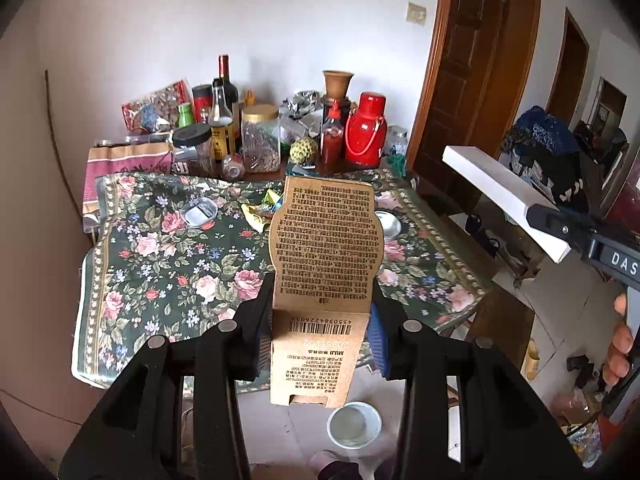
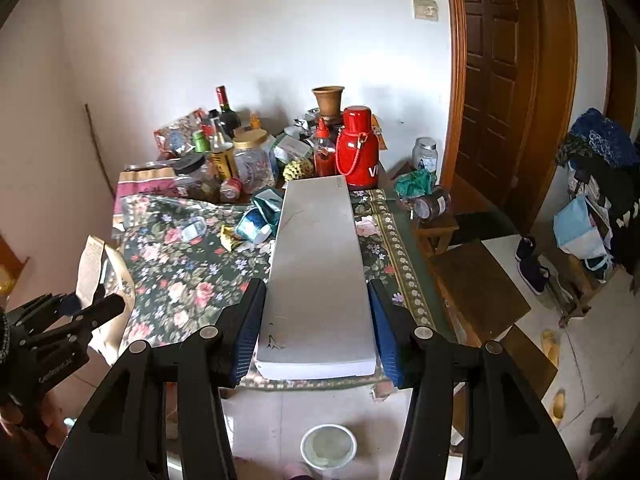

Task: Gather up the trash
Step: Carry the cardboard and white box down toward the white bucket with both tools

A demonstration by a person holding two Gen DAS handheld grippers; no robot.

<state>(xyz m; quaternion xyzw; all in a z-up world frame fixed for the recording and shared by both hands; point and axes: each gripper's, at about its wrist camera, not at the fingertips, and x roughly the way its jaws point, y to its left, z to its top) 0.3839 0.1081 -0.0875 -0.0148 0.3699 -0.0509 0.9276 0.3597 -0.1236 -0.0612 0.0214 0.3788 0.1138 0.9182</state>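
Gripping a brown printed cardboard sleeve (image 1: 326, 280) in the left gripper (image 1: 320, 344) jaws and a long flat white box (image 2: 318, 280) in the right gripper (image 2: 316, 328) jaws, either could slip, being pinched only at its near end.

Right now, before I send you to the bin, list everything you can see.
kraft box: 1, brown, printed, held in left gripper
white box: 1, long, flat, held in right gripper
table: 1, floral cloth, below both boxes
wrappers: a few, yellow and teal, mid-table
flask: 1, red, back of table
sauce bottle: 1, red, left of flask
jars and bottles: many, mixed, back left
clay pot: 1, brown, behind flask
bucket: 1, white, on floor, near edge
door: 1, brown wood, right
left gripper: black, shut on kraft box
right gripper: black, blue pads, shut on white box
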